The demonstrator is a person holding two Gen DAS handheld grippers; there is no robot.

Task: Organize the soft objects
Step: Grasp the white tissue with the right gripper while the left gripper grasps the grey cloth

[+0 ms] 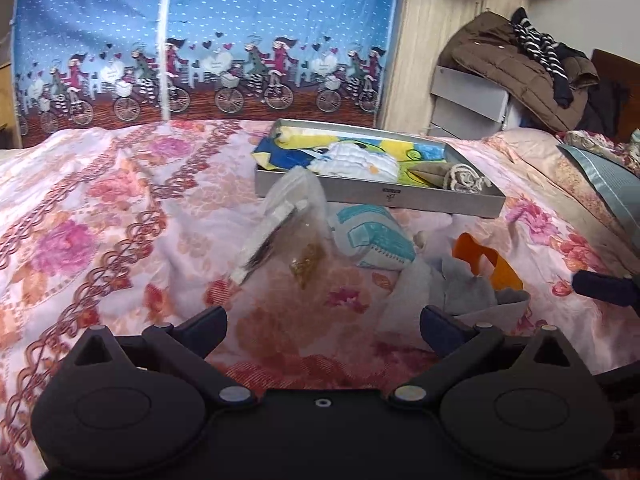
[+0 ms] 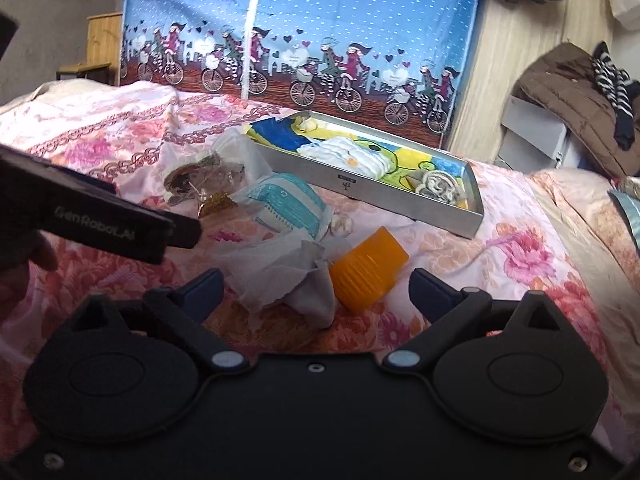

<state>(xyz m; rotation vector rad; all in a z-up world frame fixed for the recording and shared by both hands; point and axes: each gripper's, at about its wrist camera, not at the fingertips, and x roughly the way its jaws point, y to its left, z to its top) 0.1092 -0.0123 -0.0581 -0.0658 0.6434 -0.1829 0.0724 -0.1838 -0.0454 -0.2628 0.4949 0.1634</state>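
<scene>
A silver tray [image 1: 440, 200] [image 2: 448, 216] lies on the floral bedspread and holds a yellow-blue cloth [image 1: 288, 152], a white folded cloth [image 1: 360, 162] [image 2: 352, 154] and a rolled rope piece [image 1: 464, 178] [image 2: 436, 186]. In front of it lie a teal-white pack [image 1: 376, 236] [image 2: 288, 204], a clear plastic bag [image 1: 288, 232] [image 2: 216, 180], a grey cloth [image 1: 468, 292] [image 2: 308, 292] and an orange cap [image 1: 492, 264] [image 2: 368, 268]. My left gripper [image 1: 322, 328] is open and empty, near the grey cloth. My right gripper [image 2: 316, 290] is open around the grey cloth and cap.
A blue fabric wardrobe [image 1: 200, 40] with a bicycle print stands behind the bed. A brown jacket [image 1: 520, 68] lies on grey boxes at the right. The left gripper's body [image 2: 100, 220] crosses the right wrist view at the left.
</scene>
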